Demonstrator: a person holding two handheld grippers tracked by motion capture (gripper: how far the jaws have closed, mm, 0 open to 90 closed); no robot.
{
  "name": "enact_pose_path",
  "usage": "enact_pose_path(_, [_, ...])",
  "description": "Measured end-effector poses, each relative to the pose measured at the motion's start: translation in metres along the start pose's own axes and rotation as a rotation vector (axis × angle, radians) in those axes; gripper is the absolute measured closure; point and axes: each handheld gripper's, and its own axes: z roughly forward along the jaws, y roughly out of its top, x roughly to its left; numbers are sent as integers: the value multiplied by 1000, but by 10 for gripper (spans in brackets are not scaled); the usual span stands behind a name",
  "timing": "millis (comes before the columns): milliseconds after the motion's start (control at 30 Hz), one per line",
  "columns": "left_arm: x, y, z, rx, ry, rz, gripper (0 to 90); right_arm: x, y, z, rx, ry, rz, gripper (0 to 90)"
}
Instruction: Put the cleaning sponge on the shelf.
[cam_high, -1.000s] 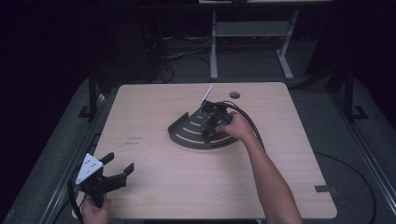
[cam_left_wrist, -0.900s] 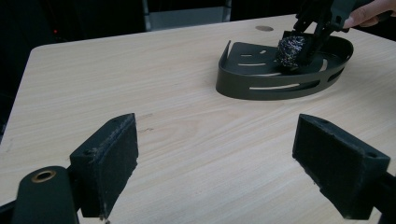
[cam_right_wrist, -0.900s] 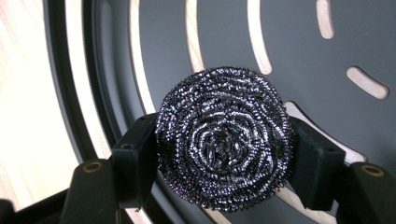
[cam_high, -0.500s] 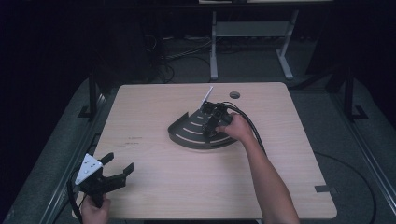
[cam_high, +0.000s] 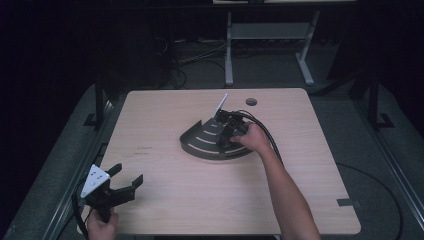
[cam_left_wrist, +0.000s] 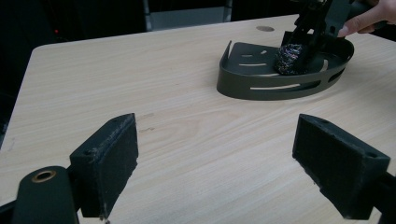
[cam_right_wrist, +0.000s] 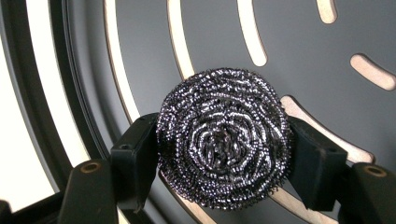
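A dark fan-shaped slotted tray (cam_high: 200, 142) lies at the middle of the wooden table (cam_high: 165, 200). A round steel-wool scourer (cam_right_wrist: 224, 144) rests on the tray floor (cam_right_wrist: 299, 46). My right gripper (cam_right_wrist: 224, 140) points down into the tray with a pad against each side of the scourer; its jaws have just been opening and still touch it. In the left gripper view the scourer (cam_left_wrist: 289, 58) sits inside the tray (cam_left_wrist: 261, 86) under that gripper (cam_left_wrist: 303, 46). My left gripper (cam_high: 127, 177) is open and empty over the near left corner, its pads (cam_left_wrist: 112, 158) wide apart.
A round cable hole (cam_high: 251, 101) is in the table's far side, behind the tray. The right gripper's cable (cam_high: 267, 137) trails along the forearm. A strip of tape (cam_high: 347, 202) lies near the front right corner. A metal stand (cam_high: 265, 35) is on the floor beyond.
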Motion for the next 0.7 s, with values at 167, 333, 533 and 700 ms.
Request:
enact_pose_path(167, [0,0,0,-1,2,-1,137,-2,-2,-2,-8,4,11,293])
enact_pose_path(333, [0,0,0,1,3,-4,137,-1,-2,-7,-29,4,10,280])
enact_pose_path(533, [1,0,2,1,1,-4,137,0,-3,-11,-39,7,10,261])
enact_pose_path(700, [1,0,2,7,2,-2,137,-1,-4,-14,-46,12,9,250])
